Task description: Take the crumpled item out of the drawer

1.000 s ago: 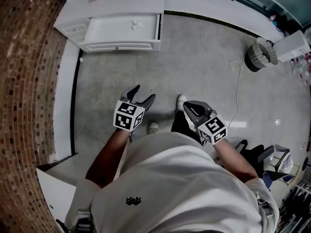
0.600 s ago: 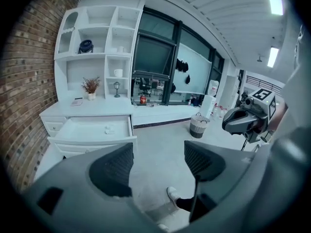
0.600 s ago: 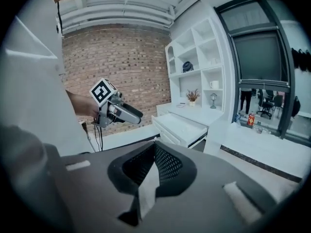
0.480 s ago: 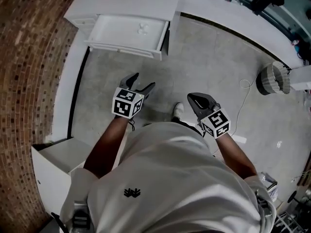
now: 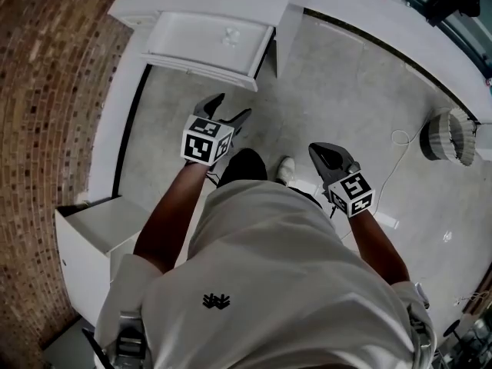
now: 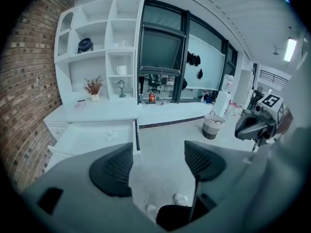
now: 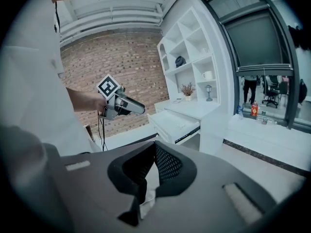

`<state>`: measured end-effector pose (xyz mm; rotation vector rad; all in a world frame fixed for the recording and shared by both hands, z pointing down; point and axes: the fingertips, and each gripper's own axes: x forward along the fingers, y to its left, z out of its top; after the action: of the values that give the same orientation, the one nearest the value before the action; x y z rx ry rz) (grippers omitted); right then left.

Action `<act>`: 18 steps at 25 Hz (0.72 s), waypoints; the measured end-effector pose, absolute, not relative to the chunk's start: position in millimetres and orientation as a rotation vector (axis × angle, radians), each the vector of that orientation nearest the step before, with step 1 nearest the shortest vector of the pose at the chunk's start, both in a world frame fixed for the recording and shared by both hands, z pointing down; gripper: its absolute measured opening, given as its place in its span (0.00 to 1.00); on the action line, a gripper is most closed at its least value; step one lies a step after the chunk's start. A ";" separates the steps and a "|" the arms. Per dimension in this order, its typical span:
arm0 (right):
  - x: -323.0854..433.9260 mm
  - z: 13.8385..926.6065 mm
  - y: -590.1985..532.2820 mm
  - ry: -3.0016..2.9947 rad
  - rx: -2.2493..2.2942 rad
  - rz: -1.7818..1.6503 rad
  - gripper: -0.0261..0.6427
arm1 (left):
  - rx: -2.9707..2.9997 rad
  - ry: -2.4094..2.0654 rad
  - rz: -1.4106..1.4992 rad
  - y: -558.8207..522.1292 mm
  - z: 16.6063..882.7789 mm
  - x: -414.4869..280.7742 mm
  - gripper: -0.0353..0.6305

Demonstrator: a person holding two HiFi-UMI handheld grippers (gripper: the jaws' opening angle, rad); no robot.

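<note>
The white drawer [image 5: 201,60] stands pulled out of the low cabinet at the top of the head view. A small white crumpled item [image 5: 231,37] lies inside it, also seen in the left gripper view [image 6: 112,136]. My left gripper [image 5: 227,114] hovers over the floor short of the drawer front. Its jaws have just been opening and stand open [image 6: 158,152] with nothing between them. My right gripper [image 5: 327,157] hangs further back and to the right, its pads together [image 7: 155,149]. A pale sliver shows low between those pads; what it is I cannot tell.
A brick wall [image 5: 54,91] runs along the left, with a white cabinet [image 5: 92,237] near my left elbow. A woven basket [image 5: 450,137] and a floor cable [image 5: 388,160] are at the right. Shelves with a plant [image 6: 92,86] rise above the drawer unit.
Both grippers have travelled across the floor toward the drawer, which now lies nearer in the head view. The basket has slid to the right edge.
</note>
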<state>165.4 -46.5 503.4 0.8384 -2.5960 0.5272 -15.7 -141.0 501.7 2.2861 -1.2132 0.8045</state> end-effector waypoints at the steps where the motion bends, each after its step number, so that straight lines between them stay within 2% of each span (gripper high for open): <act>1: 165.3 505.2 -51.9 -2.593 0.832 0.533 0.06 | 2.281 -1.218 0.804 -150.2 502.5 -16.9 0.55; 9: 163.4 513.5 -102.2 -2.553 0.832 0.566 0.06 | 2.215 -1.261 0.837 -240.5 543.9 -48.3 0.55; 18: 180.8 514.5 -197.3 -2.451 1.035 0.620 0.06 | 2.105 -1.259 0.948 -368.7 610.4 -97.7 0.54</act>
<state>180.8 -197.3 514.5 1.0345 -2.4508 0.6201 -97.7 -368.7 610.4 2.1049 -1.2593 0.9481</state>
